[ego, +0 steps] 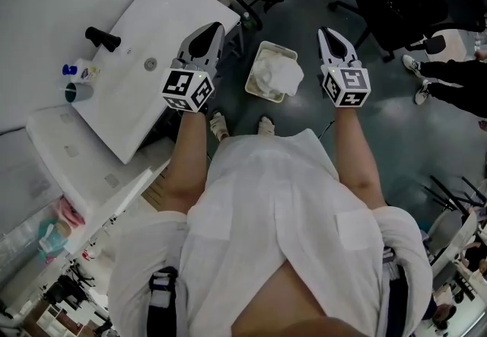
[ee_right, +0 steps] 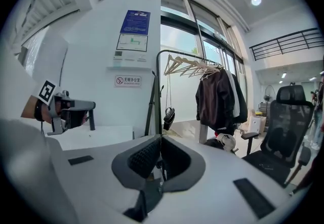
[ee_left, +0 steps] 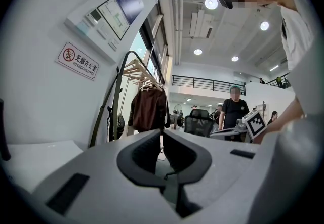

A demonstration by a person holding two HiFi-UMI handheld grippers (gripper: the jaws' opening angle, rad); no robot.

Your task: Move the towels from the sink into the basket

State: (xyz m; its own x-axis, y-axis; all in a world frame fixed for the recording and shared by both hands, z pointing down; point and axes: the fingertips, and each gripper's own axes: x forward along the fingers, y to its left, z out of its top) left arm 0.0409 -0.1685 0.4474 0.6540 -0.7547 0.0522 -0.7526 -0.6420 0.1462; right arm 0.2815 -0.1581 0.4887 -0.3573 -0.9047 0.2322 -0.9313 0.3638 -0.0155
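Holds left tongs (ego: 216, 27) and right tongs (ego: 326, 31) closed, empty, flanking the basket (ego: 253, 84) of towels (ego: 278, 74); sink (ego: 169, 12) beside it seemingly bare.

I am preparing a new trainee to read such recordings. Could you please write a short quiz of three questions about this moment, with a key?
1. Fill in the word: the left claw and the right claw are both ____ and hold nothing.
2. True or false: a towel lies in the sink.
3. Where are the white towels?
A) in the sink
B) in the basket between the two claws
C) in the right claw

Key: 1 shut; 2 false; 3 B
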